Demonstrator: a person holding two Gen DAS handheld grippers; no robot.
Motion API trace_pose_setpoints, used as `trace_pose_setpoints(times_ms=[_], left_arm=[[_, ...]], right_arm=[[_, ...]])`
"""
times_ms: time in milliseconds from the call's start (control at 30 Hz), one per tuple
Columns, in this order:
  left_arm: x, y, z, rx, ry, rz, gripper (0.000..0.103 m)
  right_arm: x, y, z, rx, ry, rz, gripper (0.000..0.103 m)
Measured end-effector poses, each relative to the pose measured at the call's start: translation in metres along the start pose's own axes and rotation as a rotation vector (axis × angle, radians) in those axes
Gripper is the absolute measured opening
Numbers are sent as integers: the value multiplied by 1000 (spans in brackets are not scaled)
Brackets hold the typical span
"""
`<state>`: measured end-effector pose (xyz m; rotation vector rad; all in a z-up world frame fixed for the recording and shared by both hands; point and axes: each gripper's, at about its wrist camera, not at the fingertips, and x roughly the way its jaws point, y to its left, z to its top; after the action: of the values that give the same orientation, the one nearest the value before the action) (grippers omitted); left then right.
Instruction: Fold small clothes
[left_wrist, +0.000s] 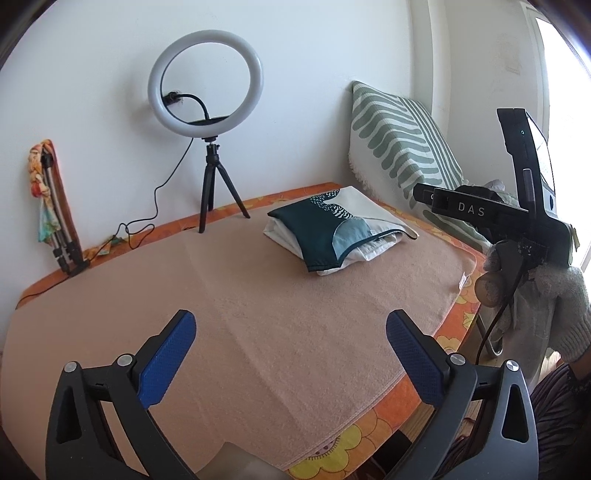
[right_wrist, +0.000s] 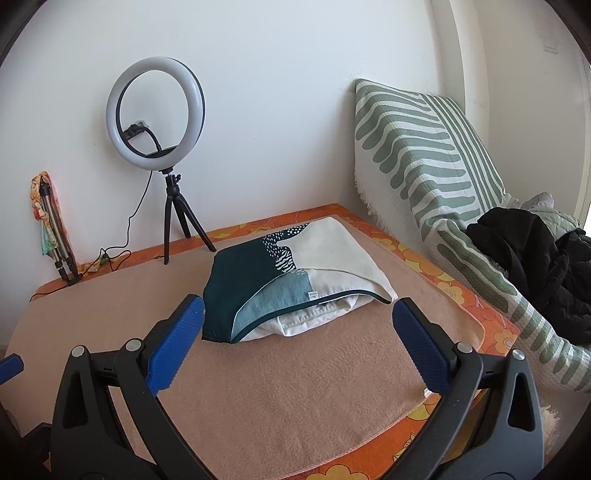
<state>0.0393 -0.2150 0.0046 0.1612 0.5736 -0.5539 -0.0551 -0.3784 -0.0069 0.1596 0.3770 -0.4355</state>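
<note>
A folded stack of small clothes (left_wrist: 336, 230) lies on the pink towel (left_wrist: 240, 314) toward the back right of the table. Its top piece is dark teal, light blue and cream, with white cloth under it; it also shows in the right wrist view (right_wrist: 295, 284). My left gripper (left_wrist: 291, 332) is open and empty, hovering over the towel in front of the stack. My right gripper (right_wrist: 299, 317) is open and empty, just in front of the stack's near edge. The right gripper's body (left_wrist: 517, 206) shows at the right of the left wrist view.
A ring light on a black tripod (right_wrist: 162, 155) stands at the back by the wall, its cable trailing left. A folded tripod wrapped in cloth (right_wrist: 51, 229) leans at the far left. A green striped cushion (right_wrist: 424, 158) and a dark jacket (right_wrist: 535, 258) lie at the right.
</note>
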Motion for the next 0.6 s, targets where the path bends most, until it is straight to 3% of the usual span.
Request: trace_pose_setpoints(times_ms=[600], left_arm=[[0, -4, -2, 9, 6, 3, 102]], right_arm=[[-2, 2, 2, -3, -13, -4, 103]])
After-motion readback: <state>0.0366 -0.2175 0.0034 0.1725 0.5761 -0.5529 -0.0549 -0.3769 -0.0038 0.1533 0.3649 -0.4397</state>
